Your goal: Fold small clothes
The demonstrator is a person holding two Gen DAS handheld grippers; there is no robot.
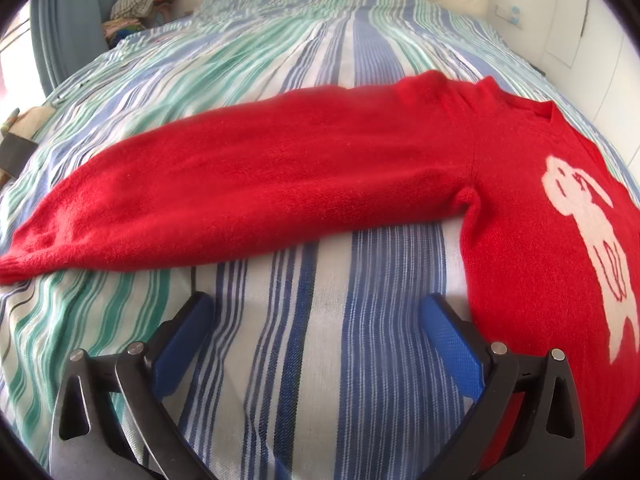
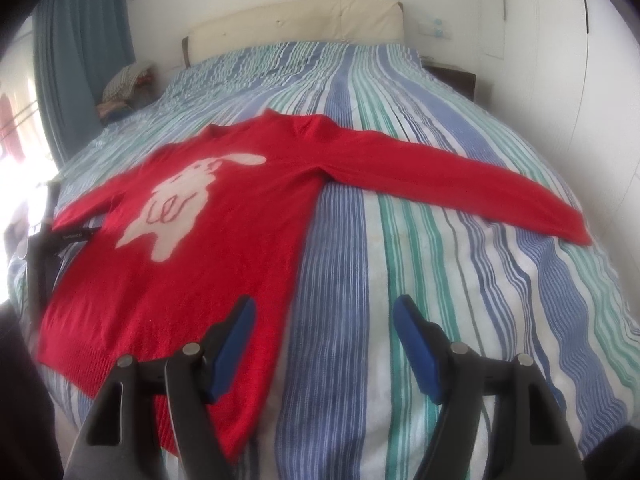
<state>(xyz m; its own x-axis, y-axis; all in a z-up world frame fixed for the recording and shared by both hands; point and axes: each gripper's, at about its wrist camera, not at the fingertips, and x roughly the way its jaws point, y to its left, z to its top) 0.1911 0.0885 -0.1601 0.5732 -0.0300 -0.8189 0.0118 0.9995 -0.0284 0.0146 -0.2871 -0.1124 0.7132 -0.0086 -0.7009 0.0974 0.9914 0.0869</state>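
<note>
left gripper (image 1: 316, 312) stood wide open and empty over the striped bedspread (image 1: 280, 360) in the left wrist view, the red sweater (image 1: 320, 168) lying flat just ahead, one sleeve stretched out unfolded. right gripper (image 2: 324, 316) in the right wrist view was likewise open, holding nothing, above the sweater's hem edge; no fold appeared made, all folding judged outstanding.

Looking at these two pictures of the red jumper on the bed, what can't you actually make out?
- Red jumper: left wrist view cuts off its body at the right edge; its back lies hidden.
- White animal design: blurred in the right wrist view.
- Pile of clothes beside the bed: too small to tell apart.
- Left gripper, right gripper: handles out of frame.
</note>
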